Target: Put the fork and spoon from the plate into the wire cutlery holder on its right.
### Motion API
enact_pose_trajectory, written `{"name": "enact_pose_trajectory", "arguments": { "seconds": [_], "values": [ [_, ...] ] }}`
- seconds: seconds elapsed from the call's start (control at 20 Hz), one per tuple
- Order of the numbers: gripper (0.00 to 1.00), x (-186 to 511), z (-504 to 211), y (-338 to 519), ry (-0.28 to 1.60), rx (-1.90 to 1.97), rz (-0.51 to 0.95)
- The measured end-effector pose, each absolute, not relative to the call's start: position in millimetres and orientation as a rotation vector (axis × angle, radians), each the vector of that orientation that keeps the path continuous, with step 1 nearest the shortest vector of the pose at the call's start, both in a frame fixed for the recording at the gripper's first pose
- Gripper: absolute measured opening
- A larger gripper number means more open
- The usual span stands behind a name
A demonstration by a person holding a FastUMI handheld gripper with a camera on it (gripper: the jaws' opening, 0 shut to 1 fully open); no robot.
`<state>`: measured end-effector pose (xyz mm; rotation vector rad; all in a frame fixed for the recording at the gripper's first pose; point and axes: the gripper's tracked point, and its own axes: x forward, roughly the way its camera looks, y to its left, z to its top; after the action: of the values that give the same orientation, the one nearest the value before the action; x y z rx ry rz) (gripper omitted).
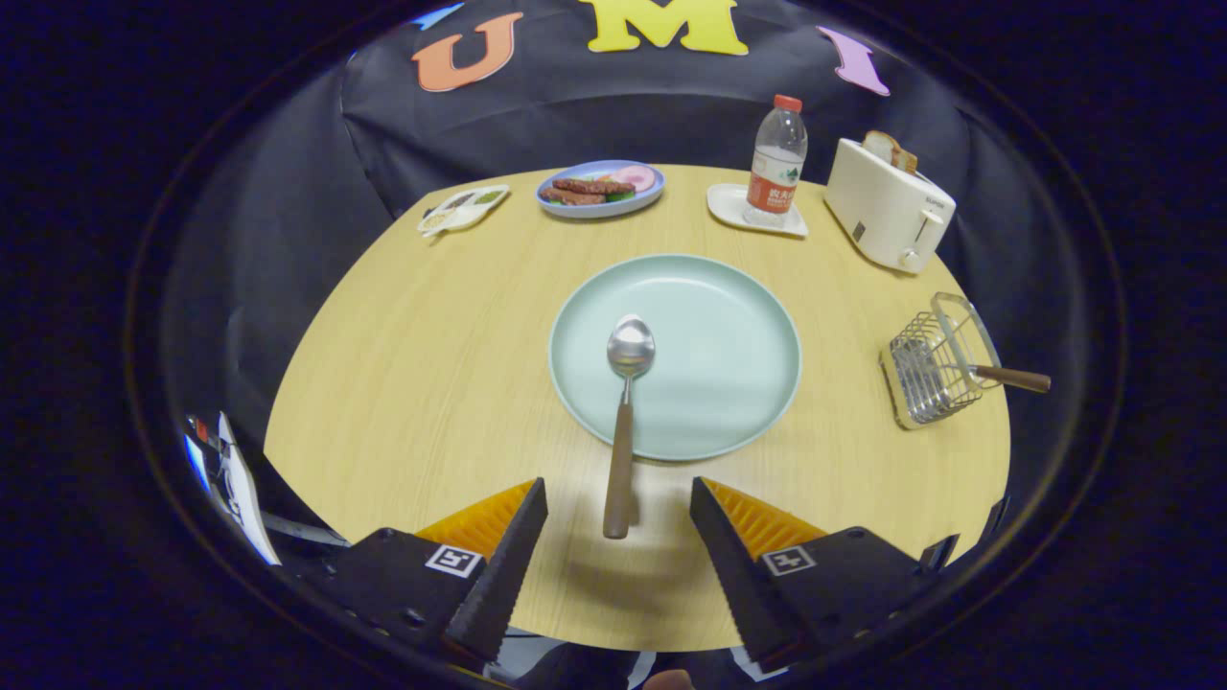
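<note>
Wide-open gripper (pixel 618 498) holds nothing, its fingers flanking the brown handle of the spoon (pixel 625 402) on the plate (pixel 729 316) just ahead; wire cutlery holder (pixel 935 364) beyond, right.

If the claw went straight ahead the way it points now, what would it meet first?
Most likely the spoon. The open claw has the wooden handle end lying between its fingers, with the bowl ahead on the green plate. Its height above the table is unclear, so it might pass over.
</note>
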<state>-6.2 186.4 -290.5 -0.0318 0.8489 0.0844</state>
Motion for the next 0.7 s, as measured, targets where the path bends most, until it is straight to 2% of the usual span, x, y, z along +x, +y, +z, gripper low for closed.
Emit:
{"name": "enact_pose_trajectory", "arguments": {
  "seconds": [0.2,0.25,0.4,0.45,0.5,0.55,0.6,0.7],
  "values": [
    [0.56,3,-311,187,0.929,-0.002,0.050],
    [0.54,4,-313,188,0.945,0.008,0.049],
    [0.11,5,-315,182,0.968,0.013,0.023],
    [0.19,7,-315,182,0.972,0.018,0.032],
    [0.08,4,-311,180,0.976,0.015,0.033],
    [0.08,3,-306,179,0.970,0.009,0.037],
    [0.01,4,-299,177,0.961,0.006,0.046],
    [0.01,2,-283,169,0.941,0.006,0.065]
  ]
}}
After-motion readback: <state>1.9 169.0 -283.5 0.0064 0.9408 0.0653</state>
